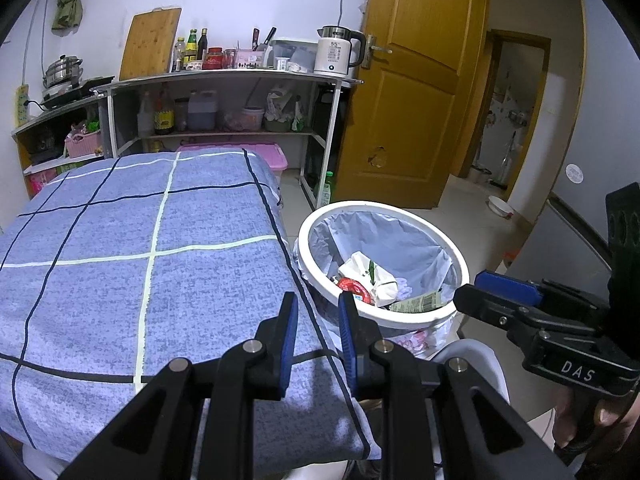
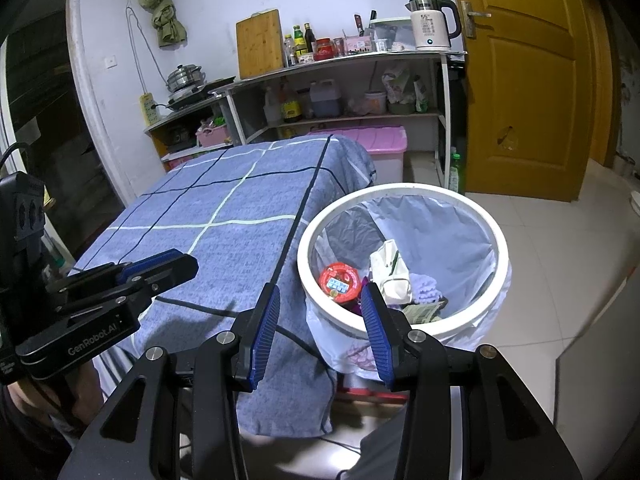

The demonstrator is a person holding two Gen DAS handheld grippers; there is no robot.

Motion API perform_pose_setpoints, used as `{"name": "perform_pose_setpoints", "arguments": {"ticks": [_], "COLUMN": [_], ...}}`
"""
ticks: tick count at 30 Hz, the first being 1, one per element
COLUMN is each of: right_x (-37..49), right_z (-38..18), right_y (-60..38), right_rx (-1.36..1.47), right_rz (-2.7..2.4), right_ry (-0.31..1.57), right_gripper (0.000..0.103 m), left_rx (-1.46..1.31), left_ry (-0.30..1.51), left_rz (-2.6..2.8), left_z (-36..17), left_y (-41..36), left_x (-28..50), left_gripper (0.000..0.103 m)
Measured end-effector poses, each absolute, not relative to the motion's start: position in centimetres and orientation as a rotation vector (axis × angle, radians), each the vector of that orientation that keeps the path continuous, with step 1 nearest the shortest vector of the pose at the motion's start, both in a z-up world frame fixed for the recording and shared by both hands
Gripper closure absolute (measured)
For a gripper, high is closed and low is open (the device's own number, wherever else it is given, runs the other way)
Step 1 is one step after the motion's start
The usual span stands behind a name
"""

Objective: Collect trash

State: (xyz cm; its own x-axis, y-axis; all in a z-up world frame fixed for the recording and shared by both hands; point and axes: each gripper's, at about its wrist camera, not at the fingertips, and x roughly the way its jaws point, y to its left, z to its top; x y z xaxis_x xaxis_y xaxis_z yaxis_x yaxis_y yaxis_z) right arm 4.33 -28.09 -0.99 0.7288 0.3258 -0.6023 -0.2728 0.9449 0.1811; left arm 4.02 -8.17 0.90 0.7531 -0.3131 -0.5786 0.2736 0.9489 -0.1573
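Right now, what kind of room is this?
Probably a small home kitchen: a shelf unit with sauce bottles and an electric kettle, a steamer pot on a cooker, and a lined trash bin by a cloth-covered table.

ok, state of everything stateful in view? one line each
left gripper: open, empty
right gripper: open, empty
bin: upright, lined, no lid, partly filled
red lid: in the bin, flat
white bag: in the bin, crumpled
cloth: spread over the table, nothing on it
door: open
kettle: lid shut, on the shelf
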Motion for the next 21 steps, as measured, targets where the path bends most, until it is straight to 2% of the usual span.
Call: {"name": "perform_pose_setpoints", "arguments": {"ticks": [21], "right_x": [4.34], "right_z": [-1.07], "right_y": [-28.03], "right_rx": [0.082], "right_rz": [0.330], "right_ry": [0.681], "right_gripper": [0.059], "left_rx": [-0.060], "left_ry": [0.641], "left_rz": [-0.310], "left_z": [0.90], "left_y": [-8.03], "left_x": [3.94], "left_gripper": [0.081]}}
